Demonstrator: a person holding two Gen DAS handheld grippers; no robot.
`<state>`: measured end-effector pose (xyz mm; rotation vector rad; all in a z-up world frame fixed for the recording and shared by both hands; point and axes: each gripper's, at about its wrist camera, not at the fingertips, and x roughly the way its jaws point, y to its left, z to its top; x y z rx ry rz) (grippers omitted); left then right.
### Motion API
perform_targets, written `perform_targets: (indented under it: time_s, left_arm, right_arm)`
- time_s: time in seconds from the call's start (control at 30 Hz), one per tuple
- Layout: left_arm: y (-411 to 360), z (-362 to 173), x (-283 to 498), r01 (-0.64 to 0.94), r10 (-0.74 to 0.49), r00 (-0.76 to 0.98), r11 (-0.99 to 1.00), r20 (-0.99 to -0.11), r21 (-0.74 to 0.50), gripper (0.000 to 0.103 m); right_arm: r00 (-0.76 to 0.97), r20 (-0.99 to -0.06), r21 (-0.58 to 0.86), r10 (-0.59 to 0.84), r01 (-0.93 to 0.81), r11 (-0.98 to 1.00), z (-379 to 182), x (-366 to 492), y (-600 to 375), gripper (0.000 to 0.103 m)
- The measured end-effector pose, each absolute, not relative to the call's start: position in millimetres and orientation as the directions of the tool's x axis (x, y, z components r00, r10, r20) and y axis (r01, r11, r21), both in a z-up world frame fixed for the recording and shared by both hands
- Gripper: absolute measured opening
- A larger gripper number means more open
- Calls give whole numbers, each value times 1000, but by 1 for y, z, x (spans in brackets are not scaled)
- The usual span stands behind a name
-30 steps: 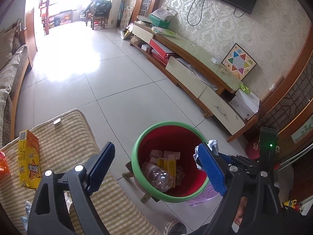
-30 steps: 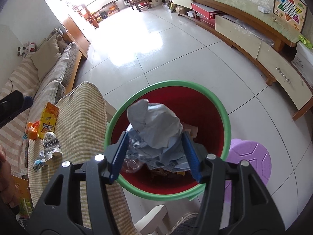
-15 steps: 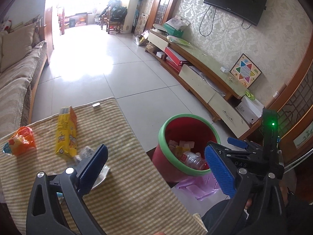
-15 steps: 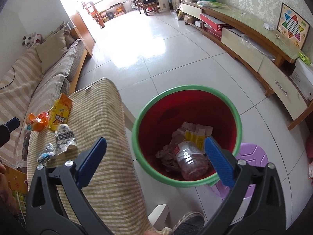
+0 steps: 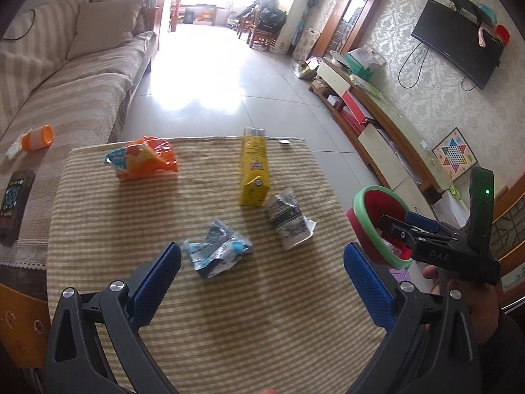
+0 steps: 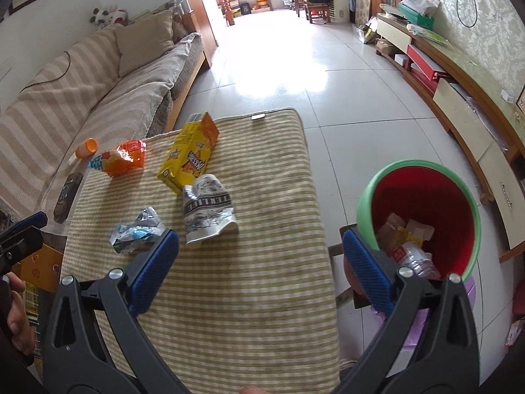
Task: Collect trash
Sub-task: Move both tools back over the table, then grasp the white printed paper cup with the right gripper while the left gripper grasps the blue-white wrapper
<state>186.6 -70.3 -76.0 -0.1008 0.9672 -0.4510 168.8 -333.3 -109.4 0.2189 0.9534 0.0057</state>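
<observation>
Both wide-open, empty hand-held grippers, left and right, hover near the crumpled foil wrapper, just beside the yellow carton on the tabletop; light and crushable, it likely suits a pinch across its bunched middle.

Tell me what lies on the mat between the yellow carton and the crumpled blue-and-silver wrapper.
Mostly bare striped mat. The black-and-white printed bag sits just right of the line from the yellow carton to the blue-and-silver wrapper, clearest in the left wrist view.
</observation>
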Motion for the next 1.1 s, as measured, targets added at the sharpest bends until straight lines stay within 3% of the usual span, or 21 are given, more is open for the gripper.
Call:
perform_targets:
  time_s: [0.53, 1.1]
  left_arm:
    - [-40, -121, 200, 305, -359, 459, 923, -813, -235, 95]
    - [-96, -190, 239, 429, -200, 385, 903, -901, -18, 95]
  right_arm:
    - [536, -837, 144, 113, 17, 989, -126, 201, -269, 98]
    - [458, -884, 92, 93, -25, 995, -178, 244, -249, 98]
